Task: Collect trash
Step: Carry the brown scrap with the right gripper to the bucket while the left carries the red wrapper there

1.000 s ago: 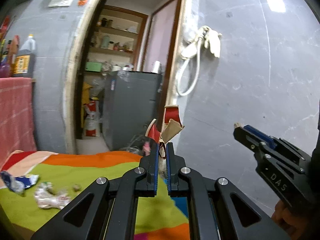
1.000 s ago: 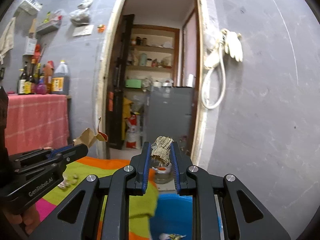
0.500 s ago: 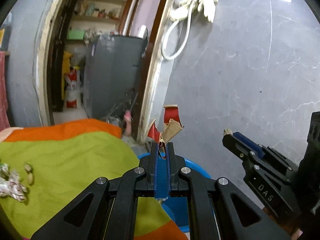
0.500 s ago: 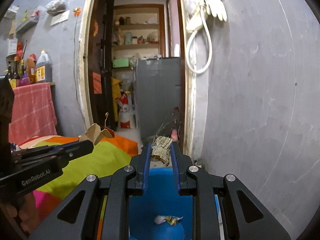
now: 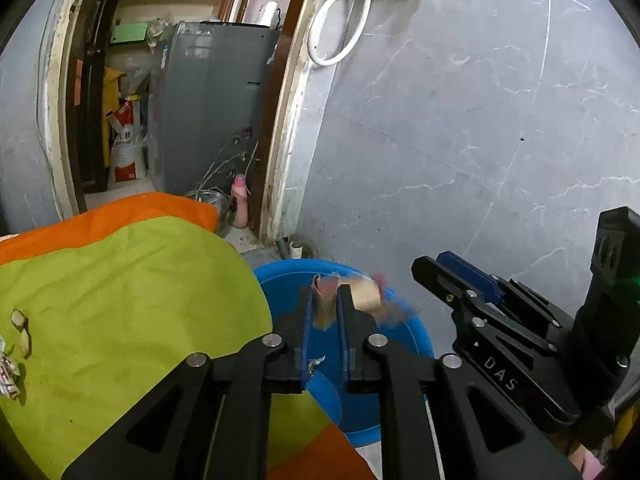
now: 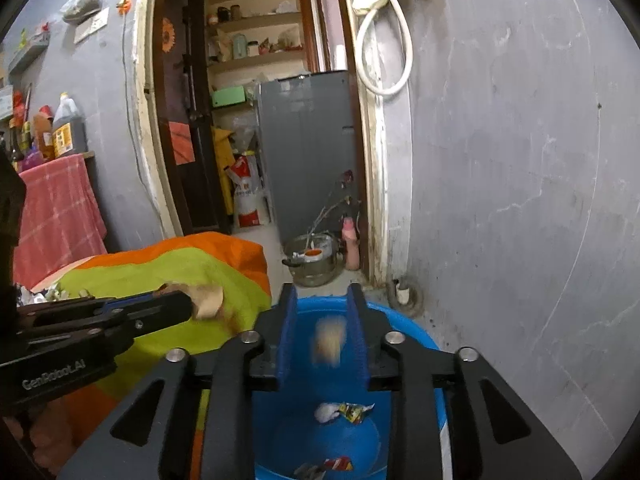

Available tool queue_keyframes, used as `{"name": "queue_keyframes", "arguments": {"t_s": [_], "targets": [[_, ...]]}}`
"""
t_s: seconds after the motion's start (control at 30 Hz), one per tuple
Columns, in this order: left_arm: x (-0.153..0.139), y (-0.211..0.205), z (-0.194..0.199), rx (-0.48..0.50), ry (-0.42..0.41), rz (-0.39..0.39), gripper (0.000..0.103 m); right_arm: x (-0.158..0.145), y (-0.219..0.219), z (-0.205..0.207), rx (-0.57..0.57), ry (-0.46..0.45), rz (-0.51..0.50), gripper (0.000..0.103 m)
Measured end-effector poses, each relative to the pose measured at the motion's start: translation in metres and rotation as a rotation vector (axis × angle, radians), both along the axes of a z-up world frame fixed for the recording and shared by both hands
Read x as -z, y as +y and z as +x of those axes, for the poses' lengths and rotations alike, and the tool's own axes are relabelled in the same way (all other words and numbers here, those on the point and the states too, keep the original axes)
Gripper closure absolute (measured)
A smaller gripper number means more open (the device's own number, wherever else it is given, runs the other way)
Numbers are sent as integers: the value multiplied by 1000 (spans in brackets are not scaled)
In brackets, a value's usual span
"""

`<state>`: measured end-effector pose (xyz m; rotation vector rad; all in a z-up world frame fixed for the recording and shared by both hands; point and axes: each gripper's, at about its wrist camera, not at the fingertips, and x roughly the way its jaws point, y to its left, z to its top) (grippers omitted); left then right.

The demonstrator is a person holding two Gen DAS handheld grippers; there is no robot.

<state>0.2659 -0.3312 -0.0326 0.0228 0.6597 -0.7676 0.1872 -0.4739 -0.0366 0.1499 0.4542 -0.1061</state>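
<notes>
The inside of the blue basin (image 6: 404,432) is seen only in the right wrist view: a white-and-yellow wrapper (image 6: 344,412) and a red-black scrap (image 6: 338,465) lie on its bottom; in the left wrist view only its rim and part of its wall are shown. Shown only by the left view: shell bits (image 5: 22,330) and a crumpled wrapper (image 5: 8,372) on the green-orange cloth (image 5: 132,300) at far left. The left hand-held gripper (image 5: 322,308) has just been opening; its jaws are parted a little w/ a red-and-tan cardboard scrap (image 5: 362,294) blurred at the tips, partly between them; whether the pads touch it can't be told. Its long axis is lying roughly across the jaws, pointing right. The right hand-held gripper (image 6: 322,308) has also just been opening; its jaws stand apart, and a tan fibrous piece (image 6: 330,340) is seen blurred between them, over the basin, touching neither pad, long axis approx. upright.
</notes>
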Motion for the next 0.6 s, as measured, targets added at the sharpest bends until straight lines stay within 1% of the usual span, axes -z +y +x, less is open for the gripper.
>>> {"name": "queue_keyframes", "arguments": {"t_s": [0.07, 0.1, 0.13, 0.2, 0.27, 0.37, 0.43, 0.5, 0.57, 0.6], "targets": [[0, 2, 0, -5, 3, -4, 82, 1, -1, 1, 1, 9, 6, 73], [-1, 2, -1, -8, 2, -7, 76, 1, -2, 2, 0, 15, 9, 73], [-2, 4, -1, -14, -3, -14, 72, 0, -2, 1, 1, 19, 9, 72], [-5, 10, -4, -25, -9, -27, 72, -3, -2, 1, 3, 21, 5, 72], [-9, 16, -6, -40, -18, -35, 71, -8, 0, -2, 8, 14, 1, 69], [-21, 30, -8, -73, -43, -57, 62, -20, 4, -6, 8, -7, -8, 62], [-31, 42, -11, -105, -71, -71, 50, -30, 10, -9, 6, -28, -14, 55], [-41, 59, -16, -138, -103, -86, 43, -42, 17, -12, 0, -52, -21, 53], [-52, 76, -20, -171, -133, -89, 38, -54, 26, -16, -6, -73, -24, 48], [-56, 83, -22, -188, -147, -86, 29, -58, 30, -16, -6, -82, -27, 38]]}}
